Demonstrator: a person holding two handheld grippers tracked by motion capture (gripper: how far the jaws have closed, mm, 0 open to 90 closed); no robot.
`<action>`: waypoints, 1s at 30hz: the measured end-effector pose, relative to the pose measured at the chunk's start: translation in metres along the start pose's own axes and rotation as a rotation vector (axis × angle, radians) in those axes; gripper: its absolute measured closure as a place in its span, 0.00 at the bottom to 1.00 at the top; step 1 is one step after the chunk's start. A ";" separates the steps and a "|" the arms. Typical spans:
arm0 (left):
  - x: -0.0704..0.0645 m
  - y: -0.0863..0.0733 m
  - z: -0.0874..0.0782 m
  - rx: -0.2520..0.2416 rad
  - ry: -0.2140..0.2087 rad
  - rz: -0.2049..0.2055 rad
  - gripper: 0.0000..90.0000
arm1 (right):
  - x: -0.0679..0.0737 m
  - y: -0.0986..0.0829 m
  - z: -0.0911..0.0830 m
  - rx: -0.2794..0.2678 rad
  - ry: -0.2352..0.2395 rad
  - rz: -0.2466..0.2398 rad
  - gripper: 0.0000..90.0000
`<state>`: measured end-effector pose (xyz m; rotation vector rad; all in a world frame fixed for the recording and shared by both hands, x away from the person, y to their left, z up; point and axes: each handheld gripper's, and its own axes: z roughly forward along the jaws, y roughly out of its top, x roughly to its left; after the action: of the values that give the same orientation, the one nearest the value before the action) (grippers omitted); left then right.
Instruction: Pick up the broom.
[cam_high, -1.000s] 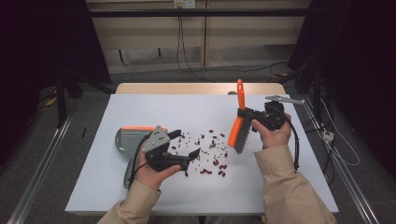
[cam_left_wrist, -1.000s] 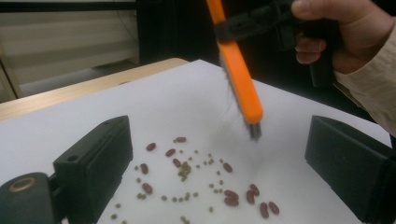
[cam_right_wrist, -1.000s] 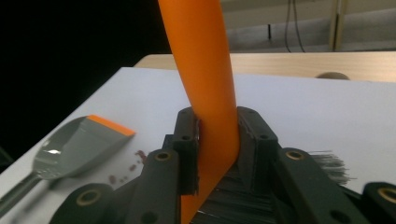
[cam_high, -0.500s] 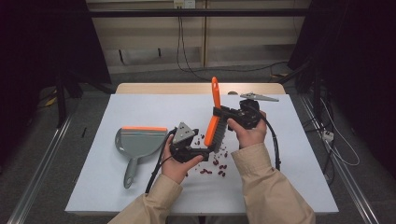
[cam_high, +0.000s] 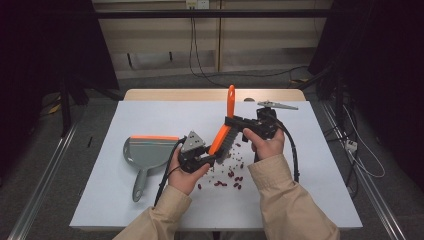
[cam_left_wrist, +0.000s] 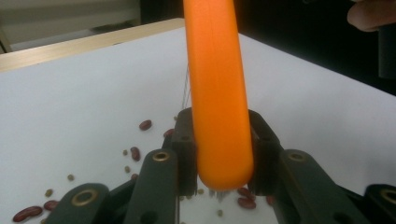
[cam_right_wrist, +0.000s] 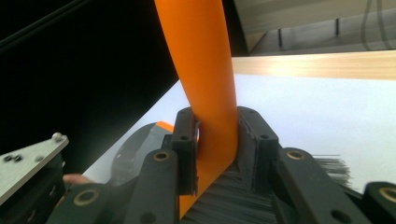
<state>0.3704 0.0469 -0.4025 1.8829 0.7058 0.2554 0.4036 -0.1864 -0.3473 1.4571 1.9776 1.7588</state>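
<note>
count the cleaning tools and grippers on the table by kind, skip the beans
brush: 1, orange, both grippers shut on it
dustpan: 1, grey with an orange edge
left gripper and right gripper: 2
total: 4

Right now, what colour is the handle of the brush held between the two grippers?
Bright orange; the brush handle shows it best in the left gripper view.
</note>
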 end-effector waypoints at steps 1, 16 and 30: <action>0.000 0.000 -0.001 0.006 0.003 0.005 0.78 | -0.001 0.000 0.000 0.008 0.006 0.006 0.78; 0.002 0.001 -0.005 0.026 0.047 0.039 0.79 | -0.005 -0.002 0.002 0.027 0.012 -0.039 0.69; 0.006 0.002 -0.008 0.003 0.127 0.033 0.79 | -0.003 -0.003 0.004 0.007 -0.057 -0.075 0.35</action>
<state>0.3719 0.0560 -0.3986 1.8949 0.7617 0.3979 0.4061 -0.1849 -0.3527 1.3999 1.9844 1.6637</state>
